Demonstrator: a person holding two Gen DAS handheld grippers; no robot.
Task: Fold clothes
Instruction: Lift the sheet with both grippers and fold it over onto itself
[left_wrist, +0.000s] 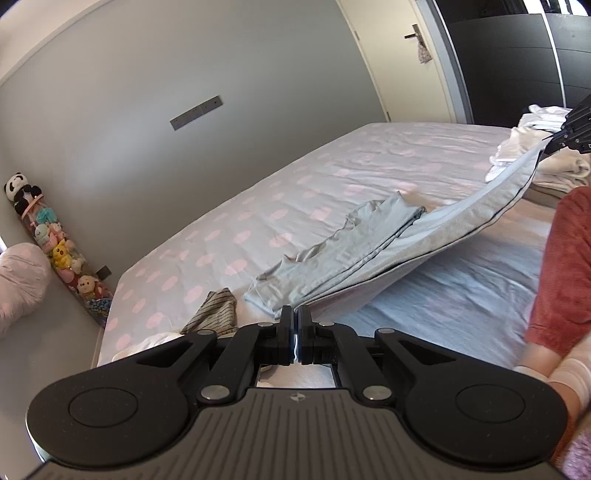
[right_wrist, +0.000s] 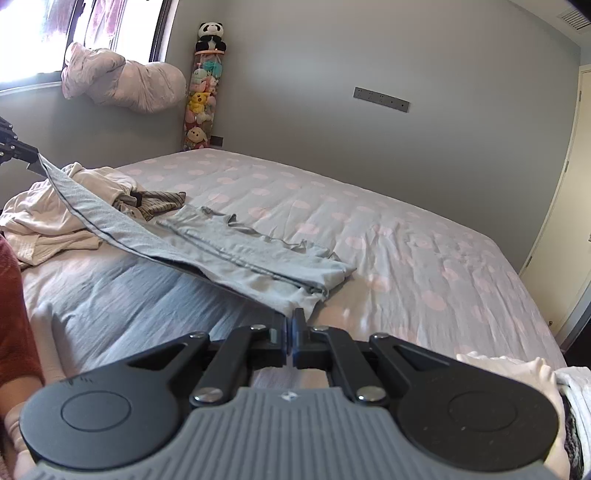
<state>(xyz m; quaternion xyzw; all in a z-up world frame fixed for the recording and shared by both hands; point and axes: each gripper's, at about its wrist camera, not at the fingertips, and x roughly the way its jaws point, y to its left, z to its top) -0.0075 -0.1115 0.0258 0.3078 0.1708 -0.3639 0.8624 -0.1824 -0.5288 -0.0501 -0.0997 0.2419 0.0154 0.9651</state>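
Grey walls close this bedroom, and the bed (left_wrist: 258, 206) with its pink-dotted sheet fills most of both views. On it lies our pale blue garment (left_wrist: 343, 251), probably trousers, already doubled lengthwise. We hold its near long edge at both ends: our left gripper (left_wrist: 295, 317) is closed tight on one end, our right gripper (right_wrist: 290, 325) is closed tight on the other end. The edge is lifted and stretched between them, while the far part of the cloth rests on the sheet. The long axis runs from one gripper to the other, so both hands are equally near. We judge that the next move is to carry this edge over the resting part, both hands together. A heap of white clothes (right_wrist: 48, 218) waits beside.
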